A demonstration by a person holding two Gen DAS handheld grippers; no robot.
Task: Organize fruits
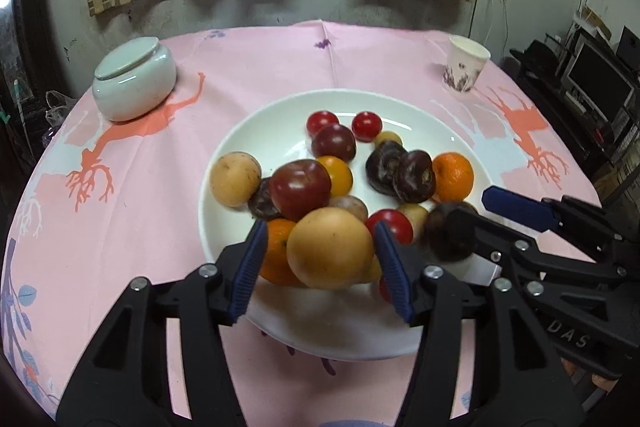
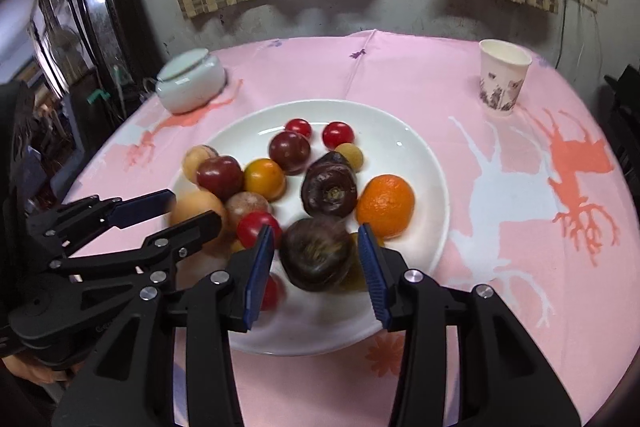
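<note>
- The left gripper is seen with its jaws spread on either side of a tan round fruit; contact with the blue pads cannot be told.
- The right gripper is held with its jaws parted around a dark purple fruit, gaps showing on both sides.
- Both fruits are found at the near side of the white plate, among cherry tomatoes, plums and an orange.
- The plate is carried by the pink-clothed worktop, with a lidded ceramic jar and a paper cup placed well apart behind it.

Left hand-held gripper, right hand-held gripper: black linkage frames, silver screws, ribbed blue pads.
</note>
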